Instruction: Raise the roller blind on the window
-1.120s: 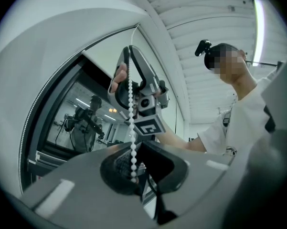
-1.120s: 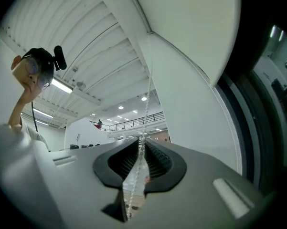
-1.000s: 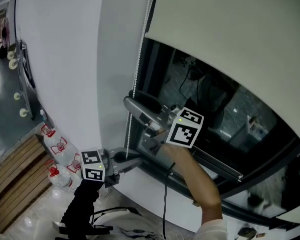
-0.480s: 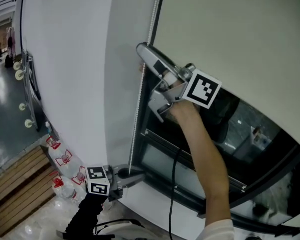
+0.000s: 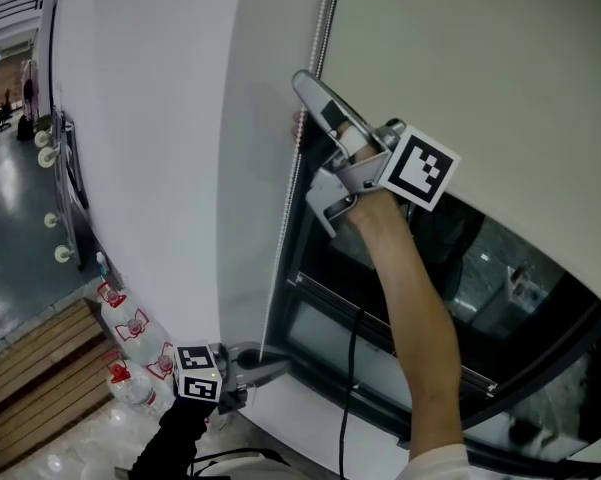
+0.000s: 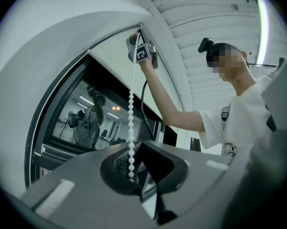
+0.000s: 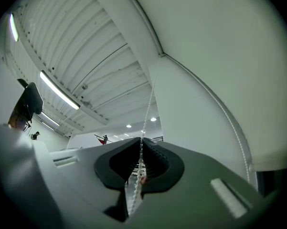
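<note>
The white wall (image 5: 150,168) curves close along the left edge of the window (image 5: 525,278), with clear water jugs (image 5: 130,328) and wooden slats (image 5: 30,378) at its foot. A black cable (image 5: 346,378) dangles across the dark glass. The matte cream roller blind (image 5: 480,58) covers the window's upper part. A bead chain (image 5: 292,203) of small round white beads runs taut beside the blind's left edge. High up, the right gripper (image 5: 304,78) has just been closing its jaws and now pinches the chain. The left gripper (image 5: 280,364), low by the window's bottom left corner, is clamped on the chain's lower end.
</note>
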